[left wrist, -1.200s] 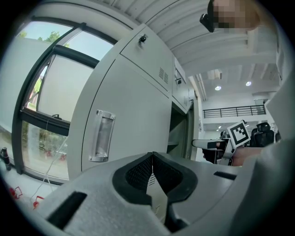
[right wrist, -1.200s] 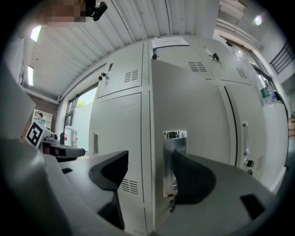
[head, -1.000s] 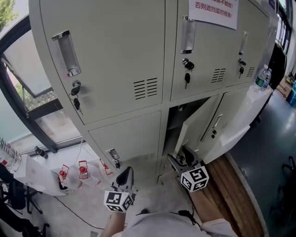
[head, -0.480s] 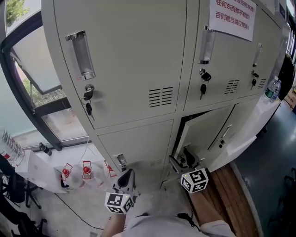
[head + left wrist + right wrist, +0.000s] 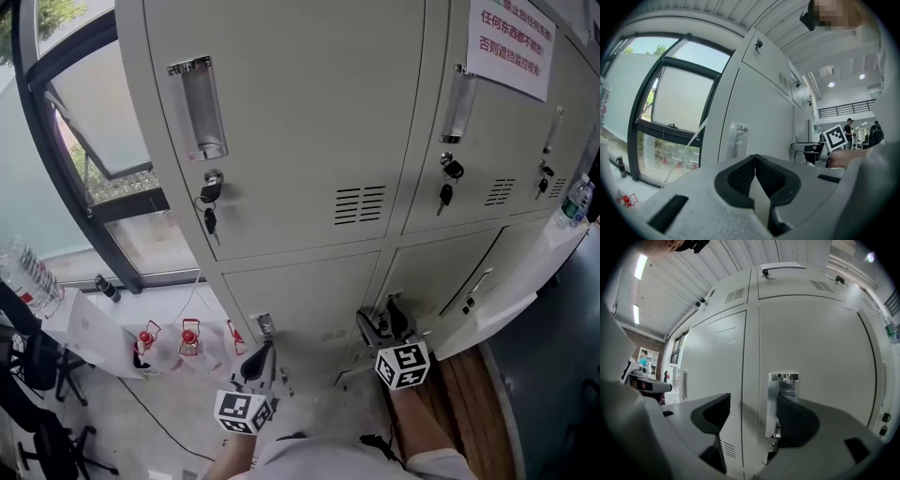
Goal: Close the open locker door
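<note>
1. The left gripper (image 5: pixel 755 164) had its jaws pressed together on nothing, and a window (image 5: pixel 670 117) showed beyond them to the left.
2. The right gripper (image 5: pixel 752 416) had its jaws spread and empty.
3. Close ahead of those jaws stood the locker door (image 5: pixel 825 348), looking flush with its neighbours, with its metal handle (image 5: pixel 782 394) just before the right jaw.
4. Farther off, above the jaws, keys (image 5: pixel 208 202) hung in an upper lock.

locker door (image 5: pixel 439 272): swung from wide open to flush | right gripper (image 5: pixel 386 321): followed it in
</note>
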A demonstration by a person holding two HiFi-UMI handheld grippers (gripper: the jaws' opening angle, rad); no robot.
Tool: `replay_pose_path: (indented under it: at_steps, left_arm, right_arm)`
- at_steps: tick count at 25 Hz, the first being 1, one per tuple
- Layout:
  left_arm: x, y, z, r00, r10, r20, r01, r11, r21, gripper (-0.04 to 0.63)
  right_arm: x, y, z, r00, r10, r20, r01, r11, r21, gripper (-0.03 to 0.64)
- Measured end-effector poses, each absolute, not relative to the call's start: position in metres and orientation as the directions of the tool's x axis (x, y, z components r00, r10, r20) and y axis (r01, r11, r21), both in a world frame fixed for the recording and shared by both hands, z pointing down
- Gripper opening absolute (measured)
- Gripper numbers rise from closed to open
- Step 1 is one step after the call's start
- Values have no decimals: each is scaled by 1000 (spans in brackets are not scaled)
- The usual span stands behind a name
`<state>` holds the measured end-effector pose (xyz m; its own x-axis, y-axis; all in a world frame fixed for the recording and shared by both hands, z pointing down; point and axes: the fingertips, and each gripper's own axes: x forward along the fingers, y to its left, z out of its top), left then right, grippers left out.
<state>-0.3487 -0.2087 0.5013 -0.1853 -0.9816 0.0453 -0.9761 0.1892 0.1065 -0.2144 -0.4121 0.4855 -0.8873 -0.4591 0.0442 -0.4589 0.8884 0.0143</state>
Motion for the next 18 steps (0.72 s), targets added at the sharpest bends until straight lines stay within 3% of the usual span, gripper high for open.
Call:
replay_pose_path:
  at_steps: [18]
  left_arm:
    - [-335,-215,503,-146,-987,62,-984,152,94,9]
  right_arm:
    - [-204,-408,486,-885,-463,45,-462,887,13,271]
